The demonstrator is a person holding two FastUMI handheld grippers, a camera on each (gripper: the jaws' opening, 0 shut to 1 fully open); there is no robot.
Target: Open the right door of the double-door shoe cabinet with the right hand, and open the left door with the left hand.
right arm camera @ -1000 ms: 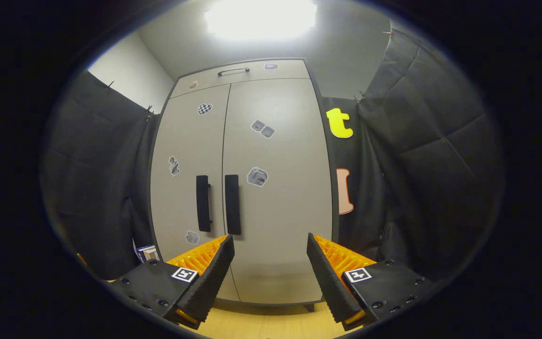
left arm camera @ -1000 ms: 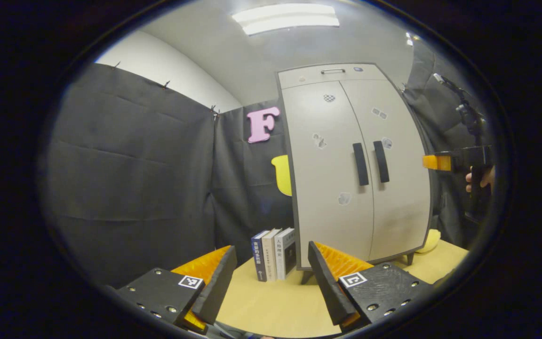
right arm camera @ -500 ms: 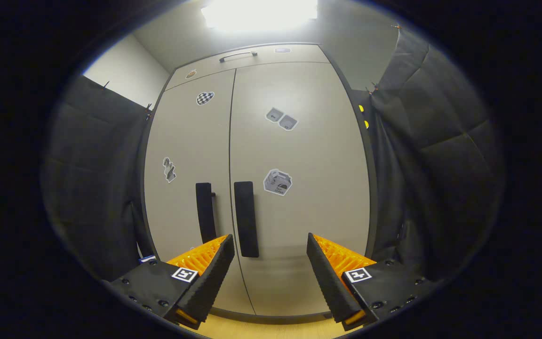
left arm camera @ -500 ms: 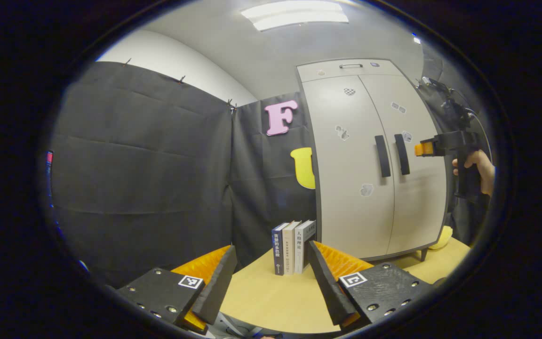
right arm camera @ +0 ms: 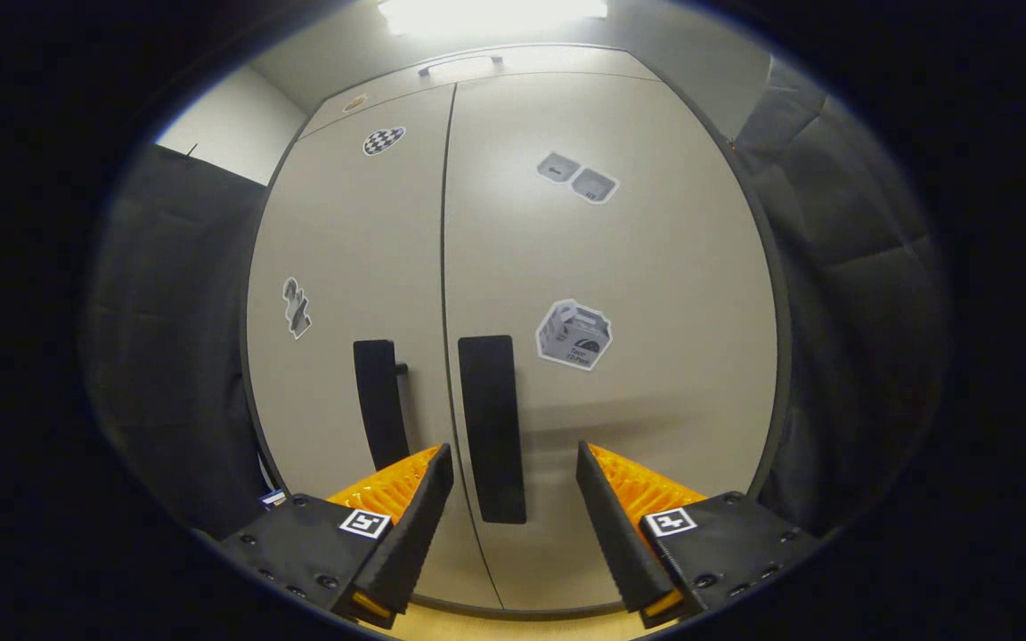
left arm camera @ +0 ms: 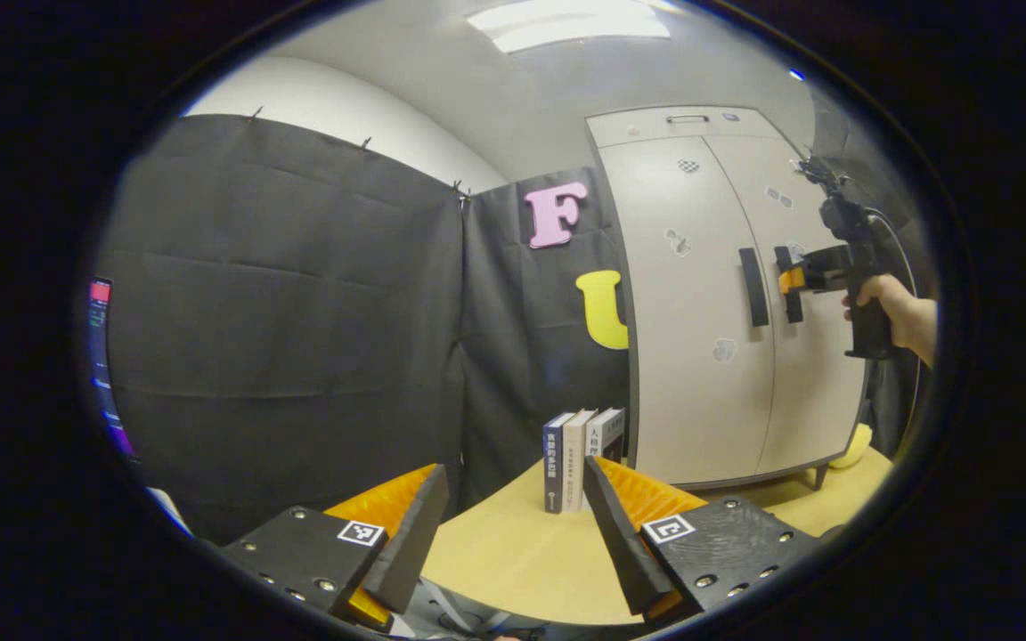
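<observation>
The right tongs [right arm camera: 506, 525] are held spread just before the right door's handle [right arm camera: 492, 427], which is seen between the fingers with both doors shut, while the left tongs [left arm camera: 513, 534] are held spread over the tabletop [left arm camera: 513, 556], well apart from the cabinet [left arm camera: 727, 303] ahead to their right.

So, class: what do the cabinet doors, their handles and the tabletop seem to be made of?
Doors: probably laminated board, smooth matte beige with a soft sheen from the ceiling light and no grain.
Handles: flat matte black bars; plastic or coated metal, hard to tell.
Tabletop: pale yellowish wood or wood-look laminate, smooth and even in tone.
</observation>
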